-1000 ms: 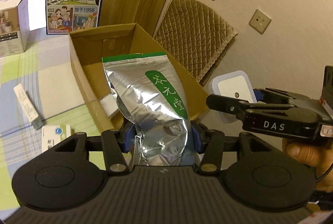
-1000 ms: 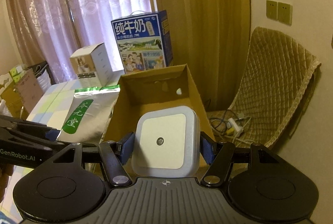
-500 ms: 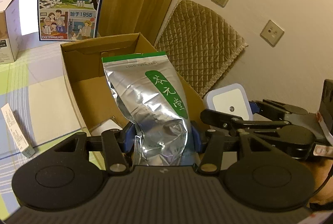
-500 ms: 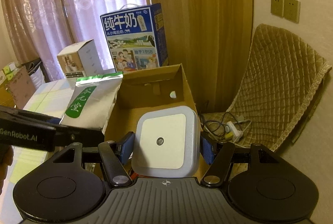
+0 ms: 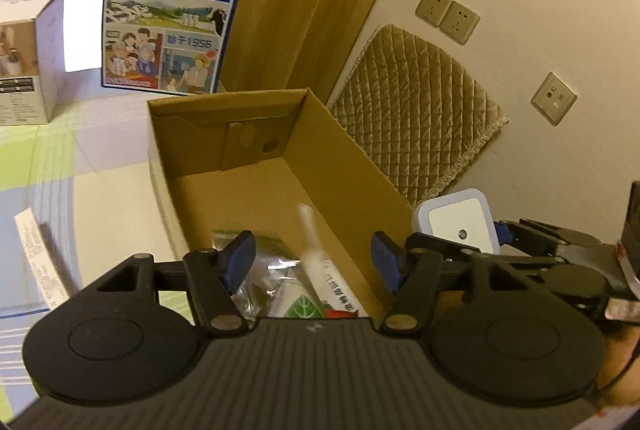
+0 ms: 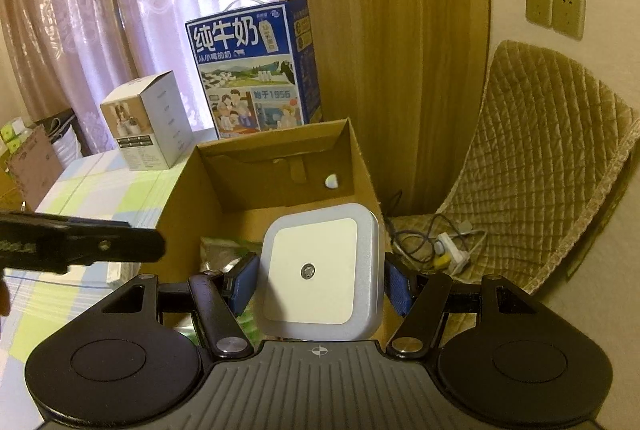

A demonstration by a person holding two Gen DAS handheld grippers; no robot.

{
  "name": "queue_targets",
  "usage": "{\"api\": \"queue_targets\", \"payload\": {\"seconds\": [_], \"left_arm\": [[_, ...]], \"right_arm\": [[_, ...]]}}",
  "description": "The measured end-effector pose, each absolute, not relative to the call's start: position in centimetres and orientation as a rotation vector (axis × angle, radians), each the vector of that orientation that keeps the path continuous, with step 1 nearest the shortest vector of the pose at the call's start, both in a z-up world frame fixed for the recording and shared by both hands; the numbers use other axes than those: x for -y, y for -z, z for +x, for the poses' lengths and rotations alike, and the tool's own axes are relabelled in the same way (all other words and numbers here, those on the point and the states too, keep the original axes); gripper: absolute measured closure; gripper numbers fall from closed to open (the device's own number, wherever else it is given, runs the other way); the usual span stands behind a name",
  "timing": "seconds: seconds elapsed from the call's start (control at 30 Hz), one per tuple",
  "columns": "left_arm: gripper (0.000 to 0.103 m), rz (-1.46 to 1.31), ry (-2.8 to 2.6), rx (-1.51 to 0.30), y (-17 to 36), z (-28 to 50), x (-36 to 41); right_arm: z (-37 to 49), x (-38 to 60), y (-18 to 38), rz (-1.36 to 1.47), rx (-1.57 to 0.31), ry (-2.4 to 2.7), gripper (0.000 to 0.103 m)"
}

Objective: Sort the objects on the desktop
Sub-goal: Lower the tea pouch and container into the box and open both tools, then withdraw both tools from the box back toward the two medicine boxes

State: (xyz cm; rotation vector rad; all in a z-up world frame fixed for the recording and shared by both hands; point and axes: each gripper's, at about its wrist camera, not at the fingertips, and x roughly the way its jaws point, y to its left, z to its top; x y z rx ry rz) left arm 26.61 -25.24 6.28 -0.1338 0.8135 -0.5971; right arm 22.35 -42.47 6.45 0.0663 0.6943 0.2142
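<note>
An open cardboard box [image 5: 340, 158] stands on the checked tablecloth. My left gripper [image 5: 312, 258] hovers over its near end, its jaws opening with nothing pressed between the blue pads. Below them the silver foil bag with a green label [image 5: 260, 266] lies loose inside the box beside a white tube [image 5: 310, 230]. My right gripper [image 6: 320, 282] is shut on a square white night light [image 6: 318, 270], held over the box's right wall [image 6: 364, 170]. The foil bag [image 5: 218, 250] is partly hidden by both grippers.
A blue milk carton [image 5: 168, 18] and a white product box [image 5: 28, 58] stand behind the cardboard box. A narrow white packet [image 5: 40, 262] lies at the left. A quilted chair cushion [image 6: 540, 158] and a cabled power strip [image 6: 444, 246] are to the right, by the wall.
The left jaws have spread and the foil bag has dropped out of them into the box. Both grippers have moved closer over the box; the night light stays gripped.
</note>
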Motion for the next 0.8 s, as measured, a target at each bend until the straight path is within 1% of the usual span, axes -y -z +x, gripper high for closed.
{"api": "queue_targets", "payload": {"seconds": [0.3, 0.33, 0.37, 0.63, 0.7, 0.8], "left_arm": [[0.043, -0.162, 0.580, -0.801, -6.6, 24.7, 22.5], [0.043, -0.164, 0.577, -0.799, -6.7, 24.6, 22.4], [0.043, -0.165, 0.575, -0.797, -6.7, 24.5, 22.2], [0.039, -0.169, 0.555, -0.782, -6.9, 23.2, 20.7], [0.036, -0.168, 0.546, -0.782, -6.8, 22.8, 20.4], [0.034, -0.170, 0.532, -0.781, -6.8, 22.0, 19.8]], "right_arm": [[22.8, 41.7, -6.6, 0.124, -0.668, -0.259, 0.041], [22.9, 41.8, -6.8, 0.145, -0.661, -0.267, 0.035], [23.0, 41.8, -6.9, 0.155, -0.663, -0.262, 0.025], [21.7, 42.6, -7.5, 0.173, -0.665, -0.233, 0.023], [21.1, 42.7, -7.5, 0.180, -0.673, -0.228, 0.022], [19.8, 42.7, -7.5, 0.189, -0.680, -0.225, 0.018]]}}
